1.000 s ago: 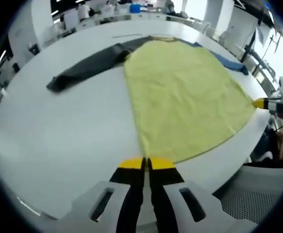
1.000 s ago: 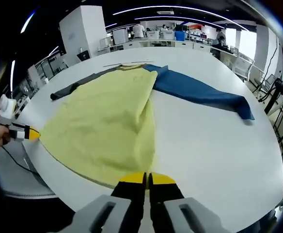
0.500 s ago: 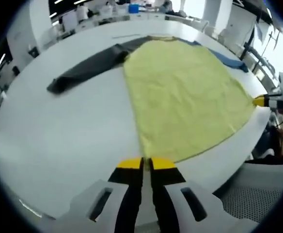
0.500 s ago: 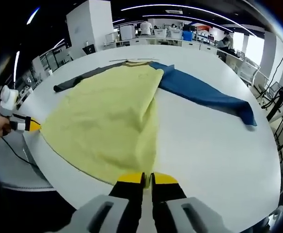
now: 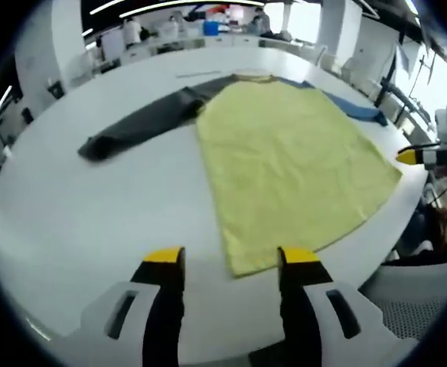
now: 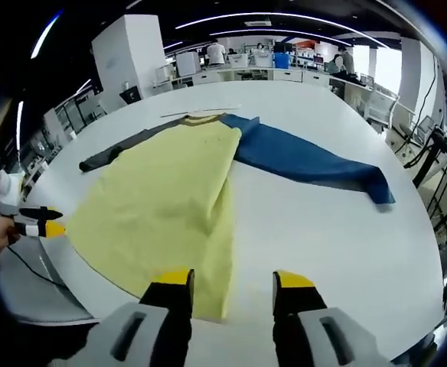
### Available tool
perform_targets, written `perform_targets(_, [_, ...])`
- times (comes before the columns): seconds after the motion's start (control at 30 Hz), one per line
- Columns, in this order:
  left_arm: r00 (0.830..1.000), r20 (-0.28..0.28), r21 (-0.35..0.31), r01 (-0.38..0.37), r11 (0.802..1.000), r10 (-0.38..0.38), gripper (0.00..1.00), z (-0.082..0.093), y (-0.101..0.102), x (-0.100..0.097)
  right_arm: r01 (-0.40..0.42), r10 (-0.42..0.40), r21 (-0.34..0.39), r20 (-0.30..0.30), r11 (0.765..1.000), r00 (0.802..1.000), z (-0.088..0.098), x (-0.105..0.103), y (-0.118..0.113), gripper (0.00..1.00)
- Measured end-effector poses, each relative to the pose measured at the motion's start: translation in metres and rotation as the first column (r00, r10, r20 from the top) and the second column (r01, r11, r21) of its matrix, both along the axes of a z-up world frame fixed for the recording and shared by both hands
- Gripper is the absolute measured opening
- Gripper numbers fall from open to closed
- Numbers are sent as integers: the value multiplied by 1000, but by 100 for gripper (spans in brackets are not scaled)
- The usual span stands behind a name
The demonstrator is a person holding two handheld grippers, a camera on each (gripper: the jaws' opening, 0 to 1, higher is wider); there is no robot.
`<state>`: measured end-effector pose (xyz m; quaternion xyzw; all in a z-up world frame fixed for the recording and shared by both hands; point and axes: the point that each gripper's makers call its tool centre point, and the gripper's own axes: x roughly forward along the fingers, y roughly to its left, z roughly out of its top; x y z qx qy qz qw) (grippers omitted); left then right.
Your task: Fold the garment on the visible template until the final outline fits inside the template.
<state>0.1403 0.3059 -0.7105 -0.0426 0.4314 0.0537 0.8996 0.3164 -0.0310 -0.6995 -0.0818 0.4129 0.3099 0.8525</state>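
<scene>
A garment lies flat on the white table (image 5: 78, 222). It has a yellow body (image 5: 285, 153), a dark grey sleeve (image 5: 139, 124) and a blue sleeve (image 5: 365, 113). My left gripper (image 5: 233, 256) is open, one jaw on each side of the hem's near corner (image 5: 243, 264). In the right gripper view the yellow body (image 6: 158, 202) spreads left, the blue sleeve (image 6: 308, 160) runs right and the grey sleeve (image 6: 116, 151) runs far left. My right gripper (image 6: 233, 279) is open over the hem's other corner (image 6: 212, 310). A thin line (image 6: 200, 112) on the table lies past the collar.
The table's curved edge runs just below both grippers. The right gripper (image 5: 416, 157) shows at the right of the left gripper view; the left gripper (image 6: 44, 225), held by a hand, shows at the left of the right gripper view. Desks and people fill the background.
Both grippers were shut at the hem's corners and now stand open. The yellow hem rests on the table between their jaws.
</scene>
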Motion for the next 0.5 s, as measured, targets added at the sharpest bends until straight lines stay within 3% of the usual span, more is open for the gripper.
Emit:
perform_targets(0.17, [999, 40, -36, -20, 999, 22, 63, 8, -1, 5, 11, -11, -4, 21, 1000, 1000, 6, 14, -6, 44])
perform_targets(0.23, [998, 62, -36, -14, 999, 16, 68, 13, -2, 8, 26, -25, -15, 59, 1000, 998, 9, 28, -13, 44])
perform_targets(0.43, [995, 95, -18, -7, 1000, 8, 82, 22, -2, 16, 70, -69, -1, 100, 998, 993, 19, 60, -23, 45])
perform_targets(0.5, [994, 111, -17, 0, 1000, 2, 86, 26, -3, 19, 61, -59, -17, 87, 998, 994, 16, 67, -25, 46])
